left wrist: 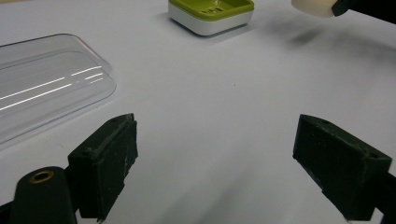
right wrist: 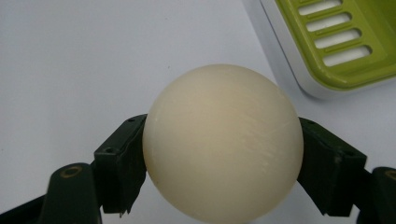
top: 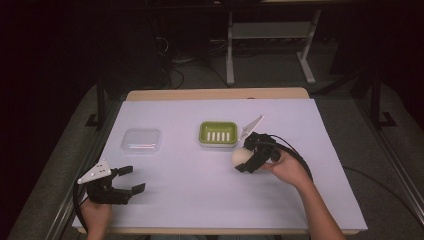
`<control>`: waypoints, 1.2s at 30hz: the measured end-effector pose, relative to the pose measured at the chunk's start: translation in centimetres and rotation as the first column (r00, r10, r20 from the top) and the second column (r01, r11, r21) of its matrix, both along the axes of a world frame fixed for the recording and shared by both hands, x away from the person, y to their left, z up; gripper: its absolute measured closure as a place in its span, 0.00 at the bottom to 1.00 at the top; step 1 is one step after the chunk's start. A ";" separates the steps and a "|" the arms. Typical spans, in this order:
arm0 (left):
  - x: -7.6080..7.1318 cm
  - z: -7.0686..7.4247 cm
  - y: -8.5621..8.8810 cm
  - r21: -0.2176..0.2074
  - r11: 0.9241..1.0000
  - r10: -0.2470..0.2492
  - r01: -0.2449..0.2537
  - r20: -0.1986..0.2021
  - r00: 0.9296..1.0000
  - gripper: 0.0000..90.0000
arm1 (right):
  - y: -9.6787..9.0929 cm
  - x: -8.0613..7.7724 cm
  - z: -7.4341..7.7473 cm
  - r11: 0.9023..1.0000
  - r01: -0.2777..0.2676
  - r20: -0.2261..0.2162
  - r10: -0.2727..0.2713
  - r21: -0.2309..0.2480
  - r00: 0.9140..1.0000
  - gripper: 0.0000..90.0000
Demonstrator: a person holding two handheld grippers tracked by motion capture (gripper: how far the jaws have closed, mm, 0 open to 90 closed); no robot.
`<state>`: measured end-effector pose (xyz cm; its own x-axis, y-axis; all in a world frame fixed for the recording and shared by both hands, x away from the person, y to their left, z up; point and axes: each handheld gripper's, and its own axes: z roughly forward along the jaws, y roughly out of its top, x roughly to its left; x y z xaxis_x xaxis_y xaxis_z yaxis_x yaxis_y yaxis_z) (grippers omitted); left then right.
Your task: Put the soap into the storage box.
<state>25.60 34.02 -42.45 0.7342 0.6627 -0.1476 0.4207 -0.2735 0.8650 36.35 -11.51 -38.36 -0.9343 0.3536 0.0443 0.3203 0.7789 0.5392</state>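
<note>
A table (top: 330, 150) covered with a white sheet is seen from above. Near its middle a green soap dish (top: 218, 133) with a slotted insert is placed, and to its left, well apart, a clear plastic lid (top: 141, 140) is laid flat. A cream-coloured round soap (top: 241, 156) is clamped between the jaws of the right gripper (top: 245, 157), just in front of the dish's right corner; the gripper is held by a hand (top: 287, 167) reaching in from the lower right. The left gripper (top: 131, 180) is held near the table's front left edge, its jaws spread apart over the bare sheet. A dark floor and metal frame legs (top: 230, 50) are seen beyond the table.
</note>
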 end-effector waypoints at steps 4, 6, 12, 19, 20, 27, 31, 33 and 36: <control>0.0 0.0 0.0 -0.001 1.000 0.000 0.000 0.000 1.000 0.15 | 0.4 0.4 0.2 1.000 -0.008 -0.002 0.008 0.005 1.000 0.26; 0.0 0.0 0.0 -0.006 1.000 0.001 -0.001 0.001 1.000 0.15 | 0.5 0.5 0.2 1.000 -0.011 -0.002 0.011 0.003 1.000 0.26; 0.0 0.0 0.0 -0.010 1.000 0.002 -0.002 0.001 1.000 0.15 | 1.3 1.0 0.1 1.000 -0.026 -0.001 0.026 -0.013 1.000 0.26; 0.0 0.0 0.1 -0.011 1.000 0.002 -0.002 0.001 1.000 0.15 | 2.0 1.7 0.4 1.000 -0.031 -0.014 0.031 0.001 0.999 0.26; 0.0 0.0 0.1 -0.011 1.000 0.002 -0.002 0.001 1.000 0.15 | 2.0 1.7 0.4 1.000 -0.031 -0.014 0.031 0.001 0.999 0.26; 0.0 0.0 0.0 -0.010 1.000 0.001 -0.001 0.002 1.000 0.15 | 2.4 2.2 0.7 0.999 -0.032 -0.021 0.032 -0.008 0.999 0.26; 0.0 0.0 0.0 -0.013 1.000 0.002 -0.002 0.002 1.000 0.15 | 2.7 2.8 1.2 0.999 -0.034 -0.017 0.034 -0.007 0.999 0.26; 0.0 0.0 0.0 -0.011 1.000 0.003 -0.003 0.000 1.000 0.15 | 3.0 3.1 1.4 0.999 -0.035 -0.015 0.035 -0.010 0.999 0.26; 0.0 0.0 0.1 -0.012 1.000 0.002 -0.002 0.002 1.000 0.15 | 3.2 3.3 1.5 0.999 -0.039 -0.011 0.039 -0.002 0.999 0.26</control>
<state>25.57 34.09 -42.44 0.7330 0.6626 -0.1537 0.4194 -0.2624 0.8690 39.70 -8.30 -36.83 -0.9470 0.3165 0.0541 0.2952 0.7920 0.5344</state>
